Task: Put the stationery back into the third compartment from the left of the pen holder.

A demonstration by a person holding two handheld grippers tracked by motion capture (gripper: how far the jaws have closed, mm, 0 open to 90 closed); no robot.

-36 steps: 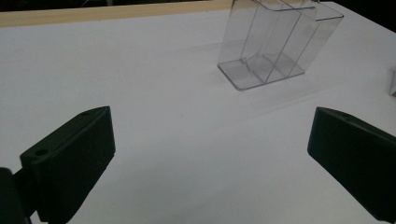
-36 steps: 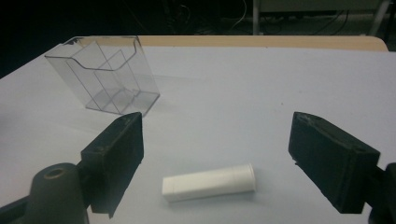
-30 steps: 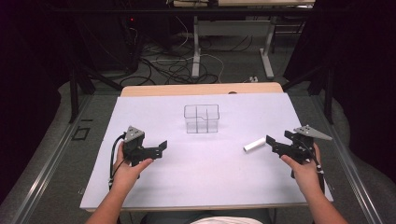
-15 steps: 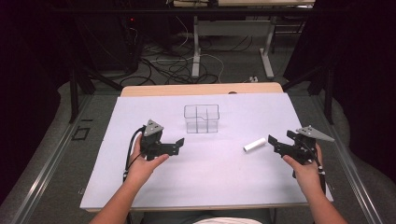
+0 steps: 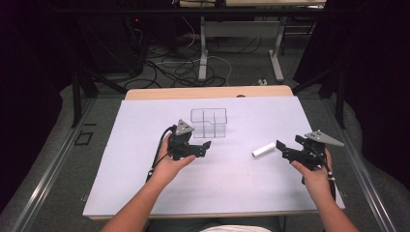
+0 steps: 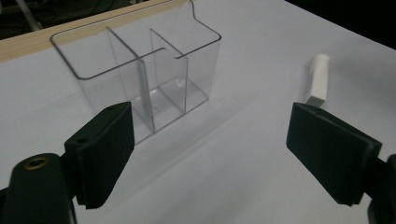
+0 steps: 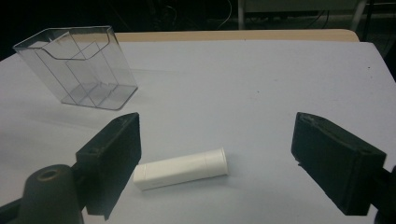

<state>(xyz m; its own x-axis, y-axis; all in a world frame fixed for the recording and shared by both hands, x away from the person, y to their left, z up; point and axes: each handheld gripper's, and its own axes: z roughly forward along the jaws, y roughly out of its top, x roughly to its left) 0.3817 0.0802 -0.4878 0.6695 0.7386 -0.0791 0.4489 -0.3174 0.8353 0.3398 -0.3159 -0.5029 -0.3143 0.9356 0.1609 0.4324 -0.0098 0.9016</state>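
Your right gripper (image 5: 282, 146) sits near the right edge of the counter (image 5: 145, 193), low over the white sheet, its fingers (image 7: 112, 163) parted wide with nothing pressed between them. In the right gripper view, the white tube (image 7: 181, 169) lies on its side on the sheet just ahead of the fingers and toward the left one, not touched by either. In the high view, the same white tube (image 5: 263, 150) rests just to the left of the right gripper's tips, well apart from the clear organizer.

Your left gripper (image 5: 205, 147) is near the middle of the counter, pointing toward the right, just in front of the clear organizer (image 5: 209, 122). Its fingers (image 6: 105, 149) have just been closing but stand apart, with nothing between them. In the left gripper view, the clear organizer (image 6: 140, 70) stands upright beyond the left finger, its inner walls splitting it into compartments, all of them bare. The white tube (image 6: 318, 79) lies farther off, past the right finger.

Beyond the organizer, the wooden far edge of the counter (image 5: 208, 92) shows past the sheet. Farther still, cables (image 5: 193, 63) lie on the floor among desk legs.
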